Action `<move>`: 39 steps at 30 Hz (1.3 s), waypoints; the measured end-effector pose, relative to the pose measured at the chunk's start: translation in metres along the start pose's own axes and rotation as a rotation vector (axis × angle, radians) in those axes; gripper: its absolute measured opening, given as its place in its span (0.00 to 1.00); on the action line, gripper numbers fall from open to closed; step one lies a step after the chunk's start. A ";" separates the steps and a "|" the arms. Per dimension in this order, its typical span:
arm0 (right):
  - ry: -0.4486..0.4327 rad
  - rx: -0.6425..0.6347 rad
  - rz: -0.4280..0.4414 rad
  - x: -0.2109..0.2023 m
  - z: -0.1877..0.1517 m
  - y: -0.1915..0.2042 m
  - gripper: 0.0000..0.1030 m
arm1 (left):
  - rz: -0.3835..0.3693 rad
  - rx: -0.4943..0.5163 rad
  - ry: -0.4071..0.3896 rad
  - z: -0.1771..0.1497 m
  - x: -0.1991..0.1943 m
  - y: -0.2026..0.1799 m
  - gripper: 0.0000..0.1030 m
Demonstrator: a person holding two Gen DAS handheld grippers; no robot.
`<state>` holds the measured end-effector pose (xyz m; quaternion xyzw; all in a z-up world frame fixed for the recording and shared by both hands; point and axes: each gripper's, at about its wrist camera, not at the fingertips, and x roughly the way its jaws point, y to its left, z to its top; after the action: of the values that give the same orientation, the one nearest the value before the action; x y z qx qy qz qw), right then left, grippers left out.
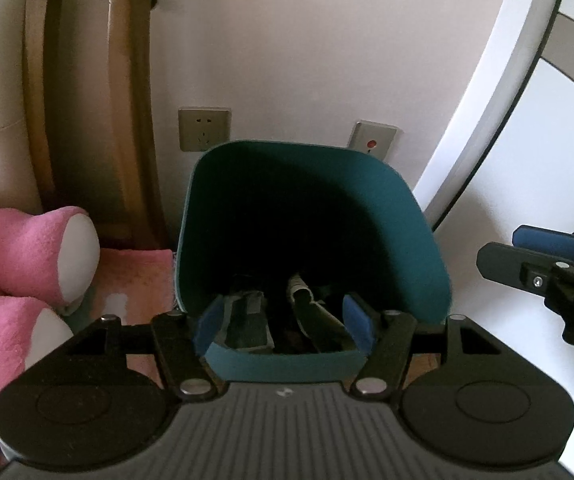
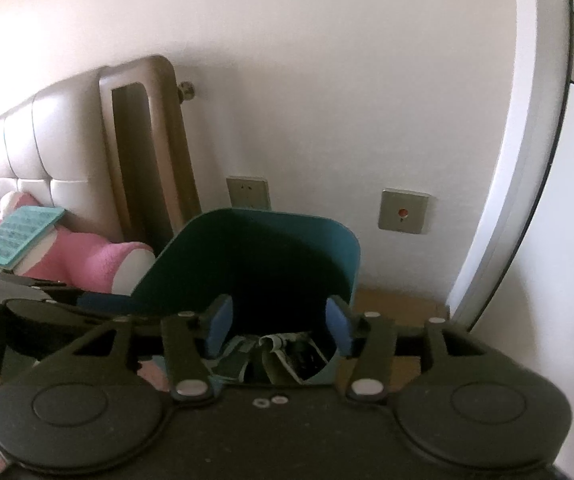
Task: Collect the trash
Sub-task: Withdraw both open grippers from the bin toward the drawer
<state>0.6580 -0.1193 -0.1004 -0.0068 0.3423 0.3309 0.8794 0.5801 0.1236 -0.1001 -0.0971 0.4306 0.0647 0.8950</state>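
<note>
A teal trash bin stands against the wall, its opening facing me. Crumpled wrappers and paper lie at its bottom. My left gripper is open and empty, its blue pads just over the bin's near rim. The right gripper shows at the right edge of the left wrist view. In the right wrist view the bin is ahead, with the trash inside. My right gripper is open and empty over the bin's near rim.
A pink plush toy lies left of the bin on the bed, with a teal booklet on it. A brown padded headboard post stands behind. A wall socket and a switch sit above the bin. A white door frame is at the right.
</note>
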 end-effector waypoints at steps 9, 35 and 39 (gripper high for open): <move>-0.045 0.048 0.037 -0.029 -0.017 -0.001 0.56 | -0.036 0.029 -0.034 -0.015 -0.030 -0.005 0.75; 0.036 0.112 0.095 -0.039 -0.204 0.007 0.65 | 0.032 0.021 -0.061 -0.182 -0.001 0.002 0.98; 0.125 0.141 0.063 -0.013 -0.258 -0.002 0.65 | 0.048 -0.013 0.052 -0.234 0.047 0.014 0.98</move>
<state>0.4983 -0.1899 -0.2906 0.0454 0.4190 0.3326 0.8437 0.4291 0.0849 -0.2812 -0.0941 0.4557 0.0866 0.8809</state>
